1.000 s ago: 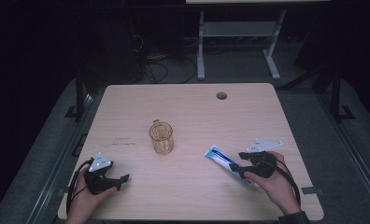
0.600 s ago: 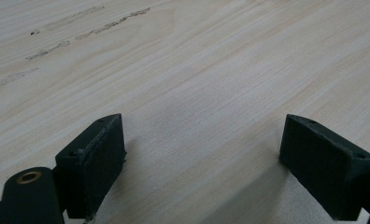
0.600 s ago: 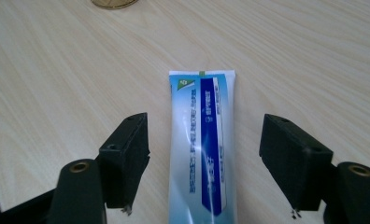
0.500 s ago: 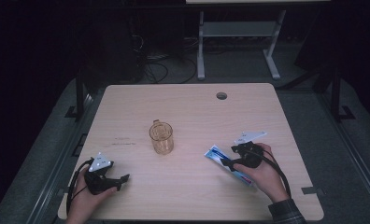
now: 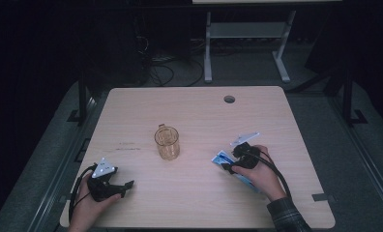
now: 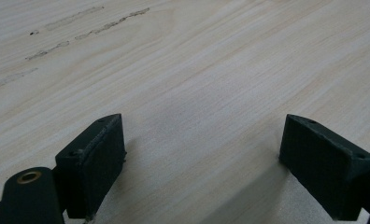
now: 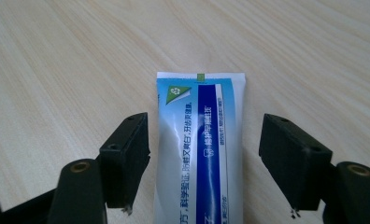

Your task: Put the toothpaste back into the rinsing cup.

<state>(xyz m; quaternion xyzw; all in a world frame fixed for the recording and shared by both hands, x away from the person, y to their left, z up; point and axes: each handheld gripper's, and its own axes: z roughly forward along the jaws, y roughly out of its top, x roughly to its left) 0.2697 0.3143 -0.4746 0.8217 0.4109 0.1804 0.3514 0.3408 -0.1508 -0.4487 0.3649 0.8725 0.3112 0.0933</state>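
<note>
A blue and white toothpaste tube (image 7: 202, 154) lies flat on the wooden table (image 5: 194, 111), right of centre (image 5: 221, 157). My right gripper (image 7: 205, 142) is low over it, one jaw on each side of the tube, and neither pad touches it. Those jaws have just been opening wider. In the high view the right gripper (image 5: 231, 160) points left at the tube's flat end. My left gripper (image 5: 125, 186) rests near the front left corner, open over bare wood (image 6: 197, 154). A clear amber cup (image 5: 167, 142) stands upright mid-table.
A round cable hole (image 5: 229, 99) sits near the table's far edge. Faint dark marks (image 6: 71, 37) streak the wood ahead of the left gripper. Dark floor, cables and a white stand frame (image 5: 243, 43) lie beyond the table.
The right hand has moved left and away from me along the tube toward its flat end. The left hand, cup and tube have stayed put.
</note>
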